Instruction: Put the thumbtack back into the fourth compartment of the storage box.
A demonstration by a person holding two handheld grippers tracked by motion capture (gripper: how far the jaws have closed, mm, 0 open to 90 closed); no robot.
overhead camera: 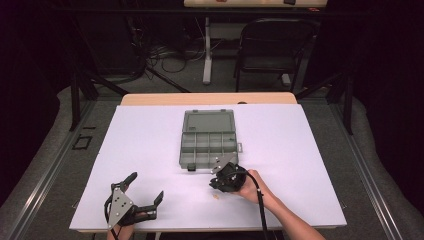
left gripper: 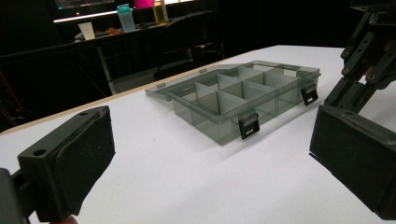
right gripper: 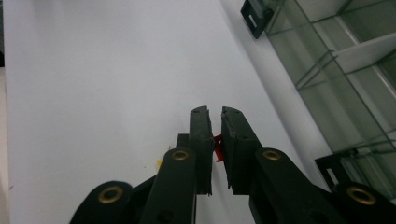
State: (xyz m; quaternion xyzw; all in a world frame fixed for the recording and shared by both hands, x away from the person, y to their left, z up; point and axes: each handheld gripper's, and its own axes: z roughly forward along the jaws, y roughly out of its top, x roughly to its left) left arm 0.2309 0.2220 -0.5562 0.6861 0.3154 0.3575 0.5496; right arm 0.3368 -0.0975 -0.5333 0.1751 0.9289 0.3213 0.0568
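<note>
A clear grey compartment box (overhead camera: 207, 142) lies open at the middle of the white table (overhead camera: 150, 135), its lid folded back and its cells looking bare. Just off the box's front right corner, my right gripper (overhead camera: 214, 183) points left along its front wall. In the right gripper view, that gripper (right gripper: 215, 112) is shut on a small red piece (right gripper: 217, 148) with the box (right gripper: 345, 60) at right. My left gripper (overhead camera: 145, 187) stands wide open near the table's front left, nothing between its pads (left gripper: 84, 158). It faces the box (left gripper: 243, 93).
A tiny yellow-orange bit (overhead camera: 216, 196) lies on the table just under the right gripper. Two black latches (left gripper: 249, 127) hang on the box's front wall. Behind the table stand a black chair (overhead camera: 272, 47) and a desk leg (overhead camera: 207, 50).
</note>
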